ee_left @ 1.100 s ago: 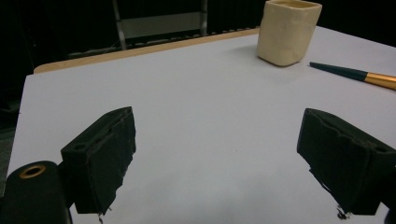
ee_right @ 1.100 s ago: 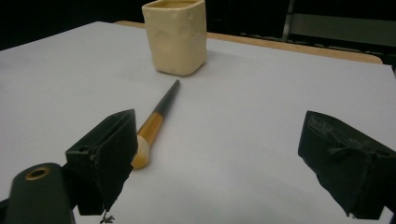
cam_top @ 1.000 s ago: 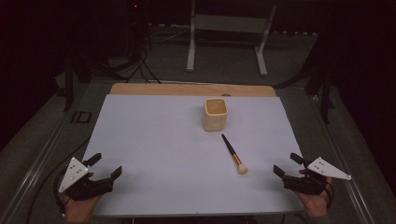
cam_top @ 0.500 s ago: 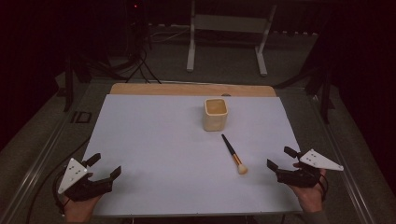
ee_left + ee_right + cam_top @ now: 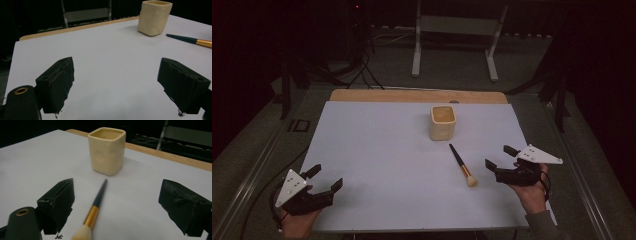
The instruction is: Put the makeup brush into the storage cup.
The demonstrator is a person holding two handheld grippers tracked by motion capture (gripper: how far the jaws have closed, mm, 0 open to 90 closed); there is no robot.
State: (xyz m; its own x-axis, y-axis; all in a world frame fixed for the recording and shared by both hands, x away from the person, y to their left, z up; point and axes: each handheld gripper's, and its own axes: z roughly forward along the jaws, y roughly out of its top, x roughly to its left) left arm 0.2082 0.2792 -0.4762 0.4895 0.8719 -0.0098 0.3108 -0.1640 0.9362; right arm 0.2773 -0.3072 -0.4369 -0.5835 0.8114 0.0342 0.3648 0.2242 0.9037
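Each hand carries a black gripper, the left gripper (image 5: pixel 323 176) and the right gripper (image 5: pixel 498 156), both built with 2 blocky black jaws faced in ridged pads, a grey 3-cornered top plate dotted with small holes, a brass-ringed hole near the base, and a trailing black cable.

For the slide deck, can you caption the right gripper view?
Open right gripper poised over a makeup brush lying before a cream cup.
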